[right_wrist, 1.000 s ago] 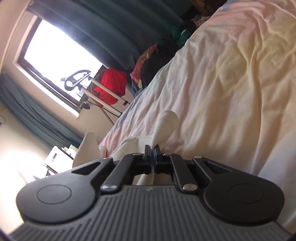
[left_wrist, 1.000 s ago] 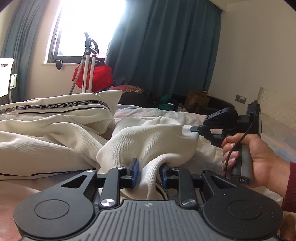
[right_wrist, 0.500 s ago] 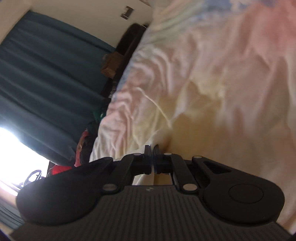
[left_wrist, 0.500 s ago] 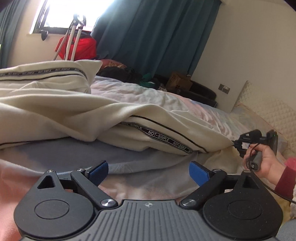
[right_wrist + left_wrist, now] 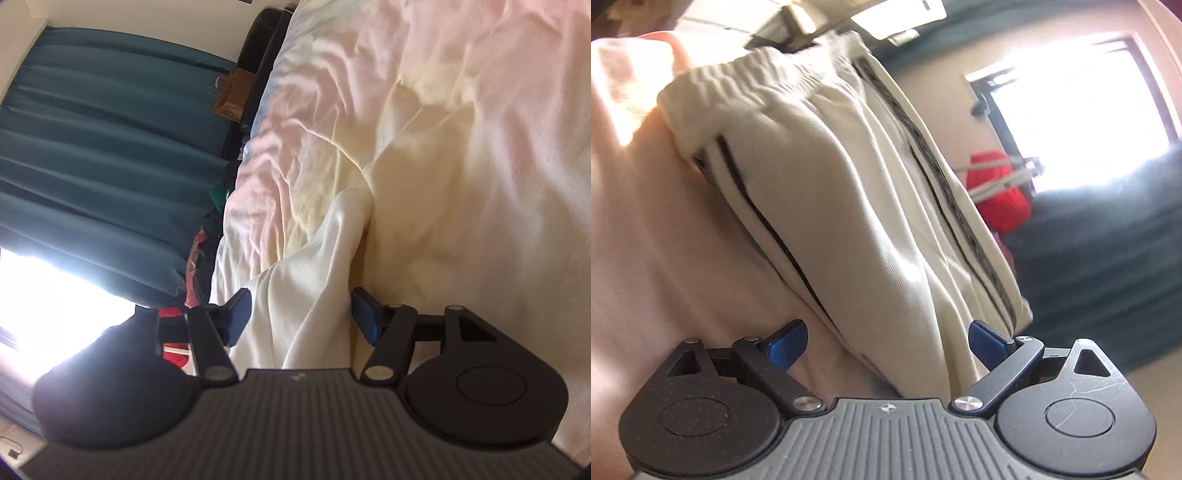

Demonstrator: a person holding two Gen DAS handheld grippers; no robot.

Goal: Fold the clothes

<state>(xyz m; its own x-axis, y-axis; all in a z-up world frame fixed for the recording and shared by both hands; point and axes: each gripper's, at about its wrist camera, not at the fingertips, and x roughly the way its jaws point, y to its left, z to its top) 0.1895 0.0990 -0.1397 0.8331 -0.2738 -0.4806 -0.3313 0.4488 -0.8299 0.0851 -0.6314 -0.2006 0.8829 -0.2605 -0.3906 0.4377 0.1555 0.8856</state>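
Between the right tongs (image 5: 297, 315), whose jaws have just been opening, a cream fold of the trousers (image 5: 314, 295) lies released on the bed (image 5: 461, 147), no longer pinched as it was a second ago. Left tongs (image 5: 888, 345) stand wide apart, straddling the trousers without clamping. Further off, the waistband (image 5: 746, 85) rests folded over. Judgement: one fold is laid; regrasping comes next.

The cream trousers (image 5: 849, 206) are finely ribbed knit cloth, matt. The bed sheet (image 5: 461, 147) is soft, crumpled cotton-like fabric. The curtain (image 5: 92, 147) is heavy matt cloth.
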